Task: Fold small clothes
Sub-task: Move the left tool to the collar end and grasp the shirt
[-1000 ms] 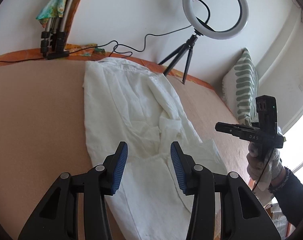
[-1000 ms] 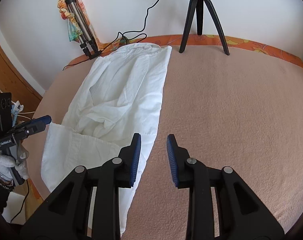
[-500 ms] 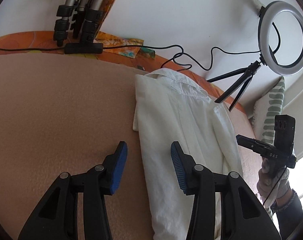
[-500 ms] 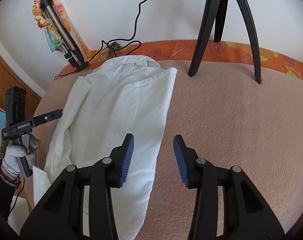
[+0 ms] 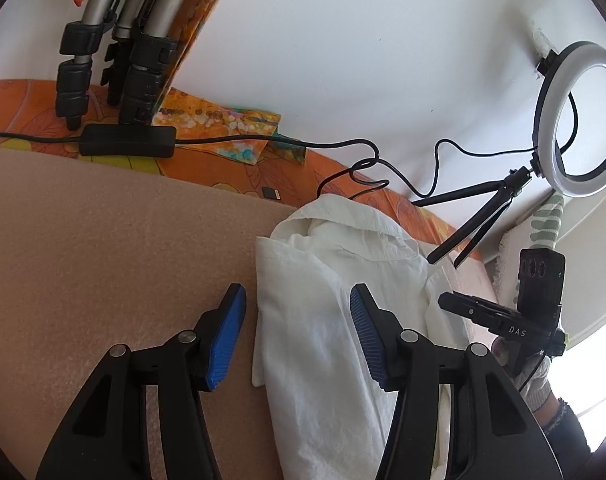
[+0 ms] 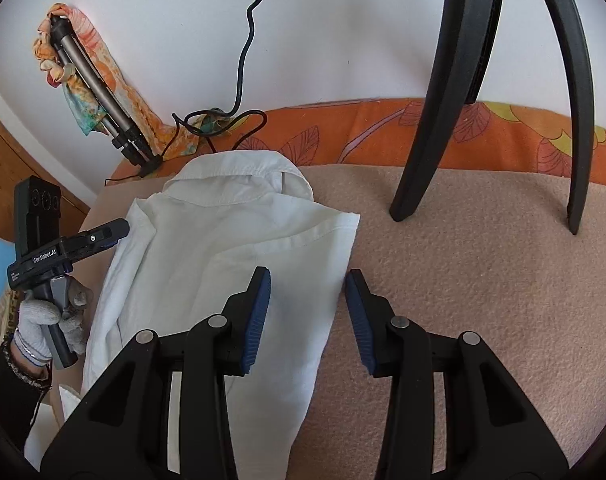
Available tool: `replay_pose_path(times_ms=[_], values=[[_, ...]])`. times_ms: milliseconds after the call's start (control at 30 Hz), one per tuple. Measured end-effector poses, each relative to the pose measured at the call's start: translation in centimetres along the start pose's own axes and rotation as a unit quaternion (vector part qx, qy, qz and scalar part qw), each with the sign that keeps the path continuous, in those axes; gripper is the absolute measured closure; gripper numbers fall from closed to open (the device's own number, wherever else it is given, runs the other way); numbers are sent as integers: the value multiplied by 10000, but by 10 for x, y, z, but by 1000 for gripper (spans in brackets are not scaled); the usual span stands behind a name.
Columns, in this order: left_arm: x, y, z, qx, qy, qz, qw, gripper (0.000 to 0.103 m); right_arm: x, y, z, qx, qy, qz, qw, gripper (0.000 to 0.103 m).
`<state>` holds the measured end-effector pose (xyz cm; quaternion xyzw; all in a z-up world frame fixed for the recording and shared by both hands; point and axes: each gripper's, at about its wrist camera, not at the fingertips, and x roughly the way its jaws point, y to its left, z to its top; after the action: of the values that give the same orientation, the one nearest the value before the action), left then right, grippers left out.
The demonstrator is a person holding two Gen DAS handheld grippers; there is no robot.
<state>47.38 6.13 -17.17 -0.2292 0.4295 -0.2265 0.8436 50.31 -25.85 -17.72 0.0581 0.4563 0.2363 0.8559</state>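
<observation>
A white collared shirt (image 5: 323, 312) lies folded lengthways on the pinkish blanket (image 5: 103, 260), its collar toward the wall. My left gripper (image 5: 297, 296) hovers over the shirt's left edge near the shoulder. Its jaws are opening, and the cloth edge lies under the gap untouched by the blue pads. In the right wrist view the shirt (image 6: 231, 248) fills the left half. My right gripper (image 6: 308, 278) stands open over its right edge below the shoulder corner, gripping nothing. Each view shows the other gripper side-on in a gloved hand: right gripper (image 5: 451, 302), left gripper (image 6: 117, 230).
A ring light (image 5: 575, 120) on a small black tripod (image 6: 423, 140) stands just beyond the collar. A folded tripod wrapped in colourful cloth (image 5: 115, 40) leans on the wall, with a black cable (image 5: 363, 160) and its switch box (image 5: 127, 140). A striped pillow (image 5: 543, 224) lies far right.
Both grippers have moved forward along the shirt from its lower part to the shoulder area near the collar. The left jaws stand wider than before, and the right jaws have widened too.
</observation>
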Motion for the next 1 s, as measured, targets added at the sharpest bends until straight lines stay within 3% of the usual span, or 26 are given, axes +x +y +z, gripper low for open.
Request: replay_pose_path(times_ms=[133, 167, 233, 267, 433, 1000], values=[[7, 0, 5, -1, 5, -140, 9999, 56, 7, 2, 9, -48, 15, 51, 10000, 62], [9, 0, 6, -35, 22, -181, 9998, 69, 8, 1, 11, -35, 13, 53, 10000, 63], [13, 3, 5, -106, 95, -192, 9997, 89, 12, 2, 14, -25, 79, 8, 10000, 92], [13, 5, 4, -159, 102, -248, 9995, 94, 13, 1, 14, -8, 102, -5, 9999, 93], [-1, 9, 7, -322, -111, -519, 9981, 96, 2, 6, 15, -110, -55, -49, 9999, 98], [-73, -64, 10, 598, -490, -767, 9941, 98, -103, 52, 17, -748, -728, 165, 9944, 100]])
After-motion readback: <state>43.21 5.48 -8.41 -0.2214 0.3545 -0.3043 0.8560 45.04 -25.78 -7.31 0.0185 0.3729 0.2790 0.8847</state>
